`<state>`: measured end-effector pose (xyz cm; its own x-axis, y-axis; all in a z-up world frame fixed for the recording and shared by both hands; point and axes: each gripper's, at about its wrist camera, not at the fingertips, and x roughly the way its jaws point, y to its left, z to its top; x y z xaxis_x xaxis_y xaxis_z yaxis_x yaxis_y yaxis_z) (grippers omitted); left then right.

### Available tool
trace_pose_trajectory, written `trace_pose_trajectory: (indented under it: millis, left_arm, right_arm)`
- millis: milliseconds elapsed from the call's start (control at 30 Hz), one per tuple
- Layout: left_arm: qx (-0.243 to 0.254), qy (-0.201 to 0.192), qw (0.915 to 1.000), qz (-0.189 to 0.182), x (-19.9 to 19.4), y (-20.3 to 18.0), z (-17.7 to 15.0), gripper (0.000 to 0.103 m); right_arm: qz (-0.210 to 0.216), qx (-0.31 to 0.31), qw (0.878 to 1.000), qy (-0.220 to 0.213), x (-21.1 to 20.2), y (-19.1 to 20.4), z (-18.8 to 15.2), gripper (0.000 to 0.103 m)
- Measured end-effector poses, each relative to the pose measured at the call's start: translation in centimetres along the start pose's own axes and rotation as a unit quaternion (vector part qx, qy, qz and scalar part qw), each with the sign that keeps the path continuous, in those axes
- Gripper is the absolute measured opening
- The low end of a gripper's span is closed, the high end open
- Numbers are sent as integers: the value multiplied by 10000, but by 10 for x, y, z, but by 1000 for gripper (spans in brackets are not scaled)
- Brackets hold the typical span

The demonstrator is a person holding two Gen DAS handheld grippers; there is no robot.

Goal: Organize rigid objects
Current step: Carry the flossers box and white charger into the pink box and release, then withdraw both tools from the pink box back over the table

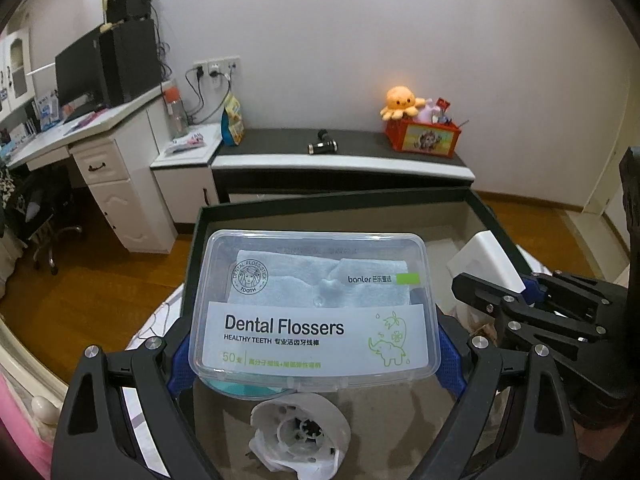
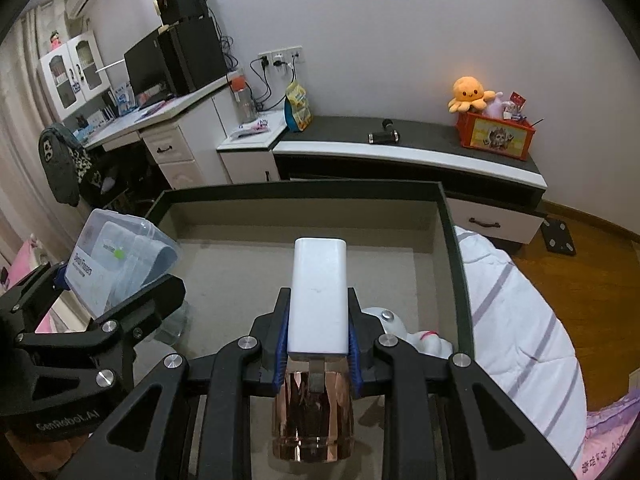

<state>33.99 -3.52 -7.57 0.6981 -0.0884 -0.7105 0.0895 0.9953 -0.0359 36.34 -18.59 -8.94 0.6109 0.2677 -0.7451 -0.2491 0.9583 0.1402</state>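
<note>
Two grippers hang over the tray (image 2: 452,248). Left gripper (image 1: 312,352) is clamped wide on the floss box (image 1: 316,304); right gripper (image 2: 318,344) is pinched on the white block (image 2: 319,300). Below lie a copper cup (image 2: 314,420) and a round grey part (image 1: 300,424).

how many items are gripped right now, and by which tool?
2. The dental flossers box sits in the left tool; the white rectangular block sits in the right tool. Other loose items lie in the tray below.

Left hand-held gripper (image 1: 316,354) wide; right hand-held gripper (image 2: 318,342) narrow.
</note>
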Motion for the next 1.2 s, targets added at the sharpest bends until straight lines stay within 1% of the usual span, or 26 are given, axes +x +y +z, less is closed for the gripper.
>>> trace_pose_trajectory:
  millis: [67, 100, 133, 167, 200, 267, 300, 533, 600, 767, 900, 1133, 1200]
  left_arm:
    - [30, 86, 10000, 35, 2, 0, -1, 93]
    - [35, 89, 9999, 46, 2, 0, -1, 94]
    - [35, 57, 10000, 74, 1, 1, -1, 95]
    - [30, 26, 9999, 109, -2, 1, -1, 97]
    - [12, -3, 9999, 133, -5, 2, -2, 98]
    - [-71, -114, 9998, 147, -14, 7, -3, 103]
    - [-103, -185, 9997, 144, -20, 9, -3, 103]
    - [-89, -565, 9983, 88, -67, 11, -13, 103]
    - [-104, -714, 9974, 52, -85, 11, -19, 103]
    - [-87, -930, 9956, -7, -122, 10, -32, 103]
    - [-125, -1051, 9944, -21, -149, 11, -47, 103]
    - [-292, -1132, 9931, -20, -183, 12, -76, 103]
    - [-275, -1175, 9927, 38, -191, 10, -84, 103]
  right_arm:
    - [-25, 9, 10000, -20, -1, -1, -1, 25]
    - [19, 14, 10000, -43, -3, -1, -2, 27]
    - [-34, 19, 10000, -59, -5, 0, -1, 37]
    - [-116, 21, 9999, -84, -7, 0, -1, 49]
    - [-167, 51, 9998, -118, -10, -2, -2, 55]
    - [-227, 148, 9995, -160, -16, -6, -3, 83]
    - [-272, 188, 9992, -218, -20, -8, -5, 86]
    - [-440, 325, 9976, -434, -55, -5, -15, 88]
    - [-414, 395, 9970, -527, -67, -5, -20, 88]
    - [-407, 483, 9953, -736, -98, 2, -35, 88]
    - [-427, 481, 9940, -884, -127, 8, -52, 88]
    - [-484, 483, 9918, -1082, -164, 17, -78, 89]
    - [-497, 486, 9907, -1165, -176, 21, -86, 89]
